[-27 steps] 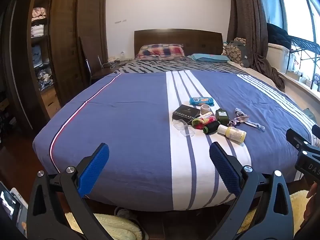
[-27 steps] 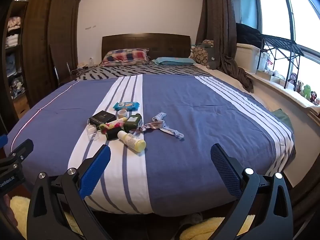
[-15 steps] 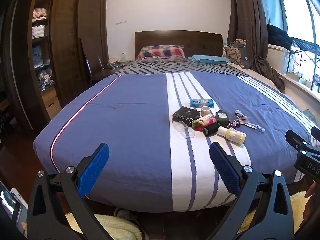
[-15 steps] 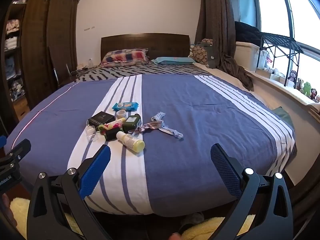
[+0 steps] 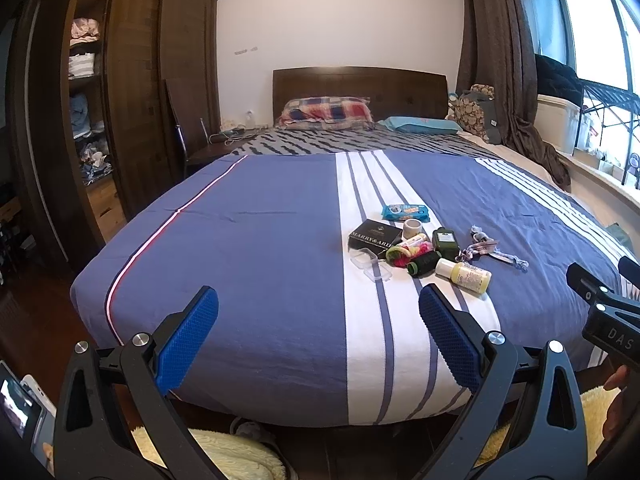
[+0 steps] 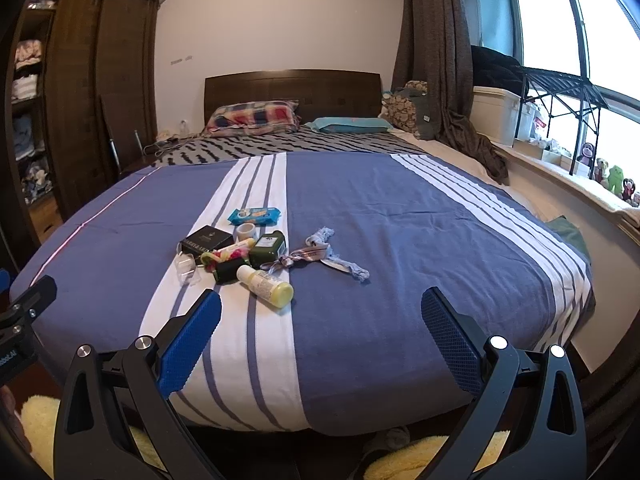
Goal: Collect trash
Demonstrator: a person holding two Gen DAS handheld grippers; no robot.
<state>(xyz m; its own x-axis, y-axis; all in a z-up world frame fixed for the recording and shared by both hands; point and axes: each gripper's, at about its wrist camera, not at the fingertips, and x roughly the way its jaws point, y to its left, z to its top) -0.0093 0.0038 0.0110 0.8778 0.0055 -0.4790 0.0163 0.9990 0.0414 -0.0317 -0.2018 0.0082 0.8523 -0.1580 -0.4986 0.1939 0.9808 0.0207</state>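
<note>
Over the bed's (image 5: 248,264) foot edge, left gripper (image 5: 318,312) and right gripper (image 6: 320,312) hang spread wide, empty. Toward mid-bed lies the trash pile (image 6: 248,256); collecting hasn't begun, so reaching forward likely comes next.

A home bedroom: a made bed (image 5: 248,240) with pillows (image 5: 326,112), beside a wardrobe (image 5: 132,92).

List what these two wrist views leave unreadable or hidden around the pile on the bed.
- Black box, left wrist view: lettering cut short by the colourful bundle in front.
- Dark green bottle, right wrist view: label too small to read.
- Floor under the bed, both views: hidden by the bedspread and open grippers.
- No bin in view.
</note>
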